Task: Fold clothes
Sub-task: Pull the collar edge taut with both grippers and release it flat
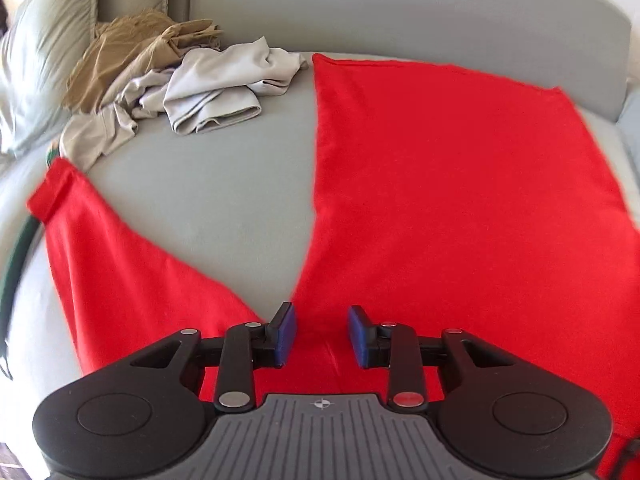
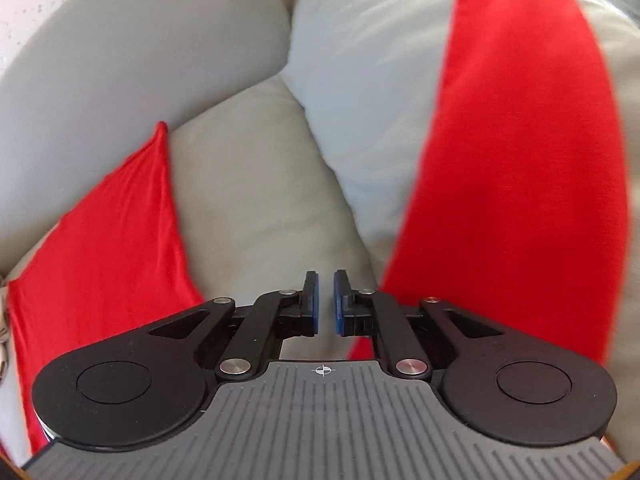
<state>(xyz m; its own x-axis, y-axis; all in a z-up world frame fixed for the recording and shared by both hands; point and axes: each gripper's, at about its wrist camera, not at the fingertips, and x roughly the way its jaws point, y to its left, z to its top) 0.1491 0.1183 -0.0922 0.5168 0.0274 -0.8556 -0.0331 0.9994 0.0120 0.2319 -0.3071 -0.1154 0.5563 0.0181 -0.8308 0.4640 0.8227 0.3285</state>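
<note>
A red shirt lies spread on the grey-green cushion. In the left wrist view its body fills the right side and one sleeve runs out to the left. My left gripper hovers over the fabric where sleeve and body meet, open, with nothing between its blue pads. In the right wrist view red fabric shows in two parts, a left part and a right part. My right gripper sits over the bare cushion between them. Its pads stand a narrow gap apart and hold nothing.
A crumpled tan garment and a light grey garment are piled at the back left. Pillows lean at the far left, and the curved backrest runs behind. A pale pillow lies ahead of the right gripper.
</note>
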